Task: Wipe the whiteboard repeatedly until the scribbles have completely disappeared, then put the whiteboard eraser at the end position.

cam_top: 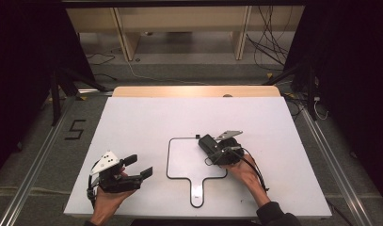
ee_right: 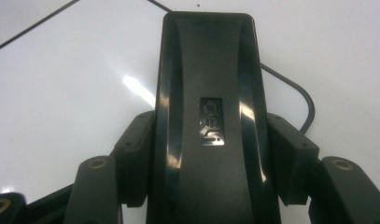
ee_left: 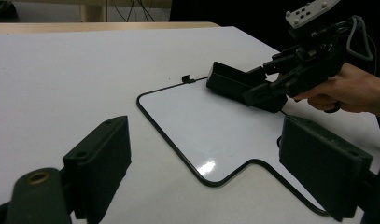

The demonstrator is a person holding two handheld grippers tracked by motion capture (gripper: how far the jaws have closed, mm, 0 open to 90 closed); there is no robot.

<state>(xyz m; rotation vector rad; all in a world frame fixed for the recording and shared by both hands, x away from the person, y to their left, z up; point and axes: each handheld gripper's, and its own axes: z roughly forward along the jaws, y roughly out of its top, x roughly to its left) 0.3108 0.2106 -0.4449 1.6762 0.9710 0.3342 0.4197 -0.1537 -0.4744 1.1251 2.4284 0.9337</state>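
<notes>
The right gripper (cam_top: 216, 149) has its jaws clamped on a black eraser (cam_top: 207, 142), one pad pressed against each long side. In the right gripper view the eraser (ee_right: 208, 116) runs straight out between the two black jaws, glossy, with a small embossed mark on its top face. It sits over the small whiteboard (cam_top: 189, 157), near that board's far right corner; I cannot tell whether its underside touches the white surface or hangs just above it.

The whiteboard lies flat on the white table (cam_top: 132, 122), a little right of the middle and close to the near edge, its handle pointing back toward the person. Its thin dark rim shows clearly in the left gripper view, where the board (ee_left: 211, 135) gleams with a bright reflection. A tiny dark clip (ee_left: 187, 78) lies on the table just off the board's far edge.

The left gripper (cam_top: 136, 167) is held over the near left corner of the table, well apart from the board. Its jaws stand wide with nothing between them, pointing across toward the board. The left hand (cam_top: 109, 195) wraps the gripper's body from below, and the right hand (cam_top: 245, 174) comes in from the near edge, a dark sleeve showing at the wrist.
</notes>
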